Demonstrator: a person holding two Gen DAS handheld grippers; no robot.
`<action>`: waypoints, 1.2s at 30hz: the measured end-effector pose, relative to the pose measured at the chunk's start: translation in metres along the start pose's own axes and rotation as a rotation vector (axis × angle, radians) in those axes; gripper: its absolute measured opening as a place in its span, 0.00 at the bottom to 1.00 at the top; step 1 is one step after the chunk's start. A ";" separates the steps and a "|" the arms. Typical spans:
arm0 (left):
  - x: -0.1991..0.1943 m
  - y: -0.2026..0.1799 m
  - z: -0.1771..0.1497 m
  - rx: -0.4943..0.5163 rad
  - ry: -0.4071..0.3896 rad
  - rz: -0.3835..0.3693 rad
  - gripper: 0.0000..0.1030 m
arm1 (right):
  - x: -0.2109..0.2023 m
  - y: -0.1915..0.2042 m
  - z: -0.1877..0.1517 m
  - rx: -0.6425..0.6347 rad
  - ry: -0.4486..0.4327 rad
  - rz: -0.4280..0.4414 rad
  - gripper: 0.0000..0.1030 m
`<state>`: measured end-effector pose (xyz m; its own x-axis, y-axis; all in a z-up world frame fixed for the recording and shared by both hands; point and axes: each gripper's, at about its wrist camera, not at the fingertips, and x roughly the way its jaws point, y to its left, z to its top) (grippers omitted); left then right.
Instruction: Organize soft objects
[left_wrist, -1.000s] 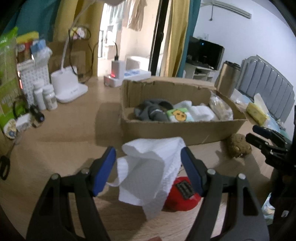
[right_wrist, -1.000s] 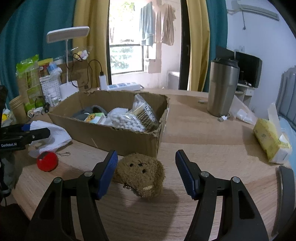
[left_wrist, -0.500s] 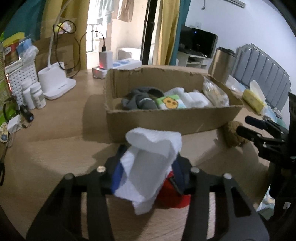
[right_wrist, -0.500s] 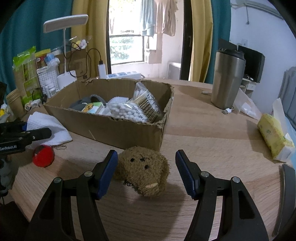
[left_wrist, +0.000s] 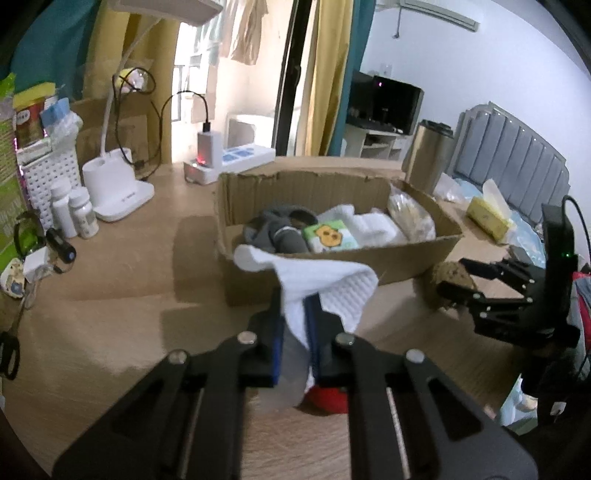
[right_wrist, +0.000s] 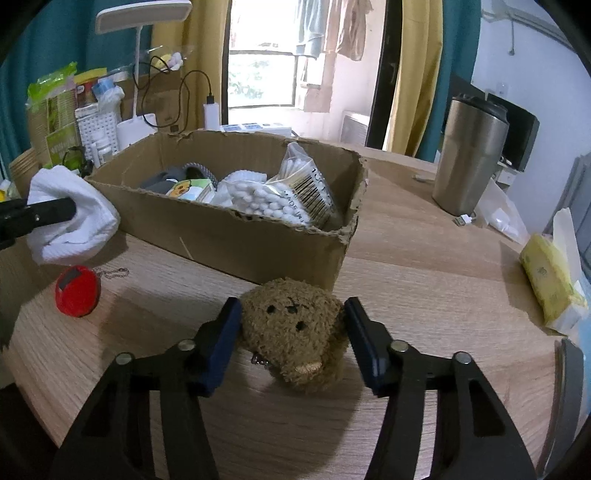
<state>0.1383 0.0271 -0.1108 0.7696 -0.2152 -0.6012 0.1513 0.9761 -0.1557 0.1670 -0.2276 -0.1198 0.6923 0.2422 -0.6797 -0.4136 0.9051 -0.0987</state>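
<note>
My left gripper (left_wrist: 295, 314) is shut on a white cloth (left_wrist: 325, 280) and holds it off the table just in front of the cardboard box (left_wrist: 369, 258). The cloth also shows at the left of the right wrist view (right_wrist: 70, 225). My right gripper (right_wrist: 291, 325) has its pads against both sides of a brown plush bear head (right_wrist: 295, 328) lying on the table in front of the box (right_wrist: 240, 240). A red round plush keychain (right_wrist: 77, 291) lies on the table below the cloth. The box holds grey socks (left_wrist: 280, 229), a tissue pack, white cloths and a bag of cotton swabs (right_wrist: 280, 195).
A steel tumbler (right_wrist: 469, 155) stands to the right of the box. A yellow tissue pack (right_wrist: 550, 280) lies at the far right. A white lamp base (left_wrist: 118, 192), pill bottles (left_wrist: 74, 218), a basket and a power strip (left_wrist: 236, 162) crowd the left and back.
My left gripper closed on the white cloth and lifted it toward the box. My right gripper narrowed from wide open onto the bear head.
</note>
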 end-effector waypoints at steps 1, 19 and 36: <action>-0.002 0.000 0.000 -0.003 -0.006 0.000 0.09 | 0.000 -0.001 0.000 0.001 0.001 0.003 0.48; -0.051 0.013 0.019 -0.041 -0.128 0.022 0.08 | -0.035 -0.014 0.004 0.079 -0.095 0.078 0.32; -0.066 0.016 0.020 -0.048 -0.175 0.029 0.08 | -0.042 -0.035 0.004 0.137 -0.081 0.065 0.32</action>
<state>0.1022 0.0578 -0.0577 0.8700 -0.1746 -0.4612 0.1011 0.9785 -0.1797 0.1545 -0.2677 -0.0850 0.7142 0.3239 -0.6204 -0.3786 0.9244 0.0468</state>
